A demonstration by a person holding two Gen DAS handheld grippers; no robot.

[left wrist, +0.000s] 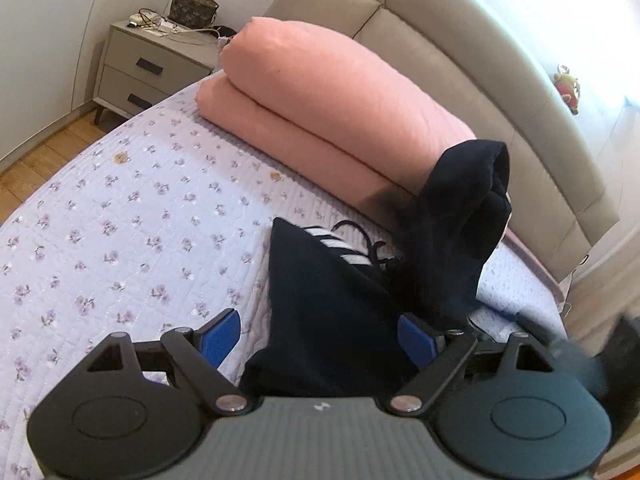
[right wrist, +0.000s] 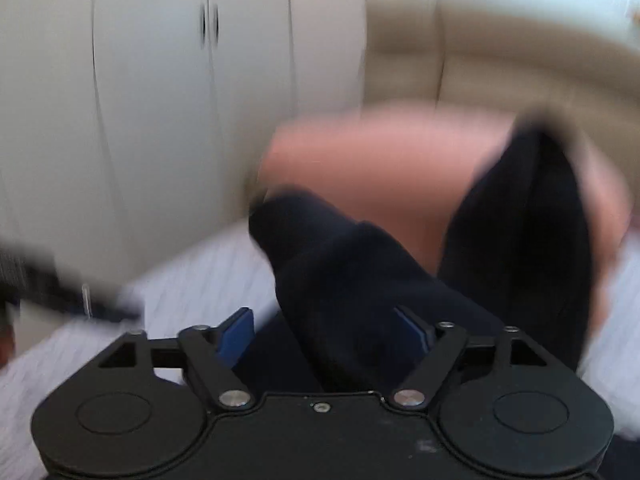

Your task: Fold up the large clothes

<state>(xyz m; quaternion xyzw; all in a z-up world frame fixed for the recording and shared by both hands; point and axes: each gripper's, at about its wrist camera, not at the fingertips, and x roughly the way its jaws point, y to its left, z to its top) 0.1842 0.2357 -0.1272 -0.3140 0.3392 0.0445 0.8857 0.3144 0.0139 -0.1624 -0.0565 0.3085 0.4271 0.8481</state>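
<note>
A dark navy garment with white stripes and a drawstring lies on the floral bedspread. My left gripper stands wide open, its blue pads on either side of the cloth, which passes between them. A raised part of the garment stands up at the right. In the blurred right wrist view the same navy garment runs between the blue pads of my right gripper, which also stands wide open. Whether either pad presses the cloth cannot be told.
A folded pink duvet lies at the head of the bed against the beige padded headboard. A grey nightstand with a bag stands far left. White wardrobe doors show in the right view.
</note>
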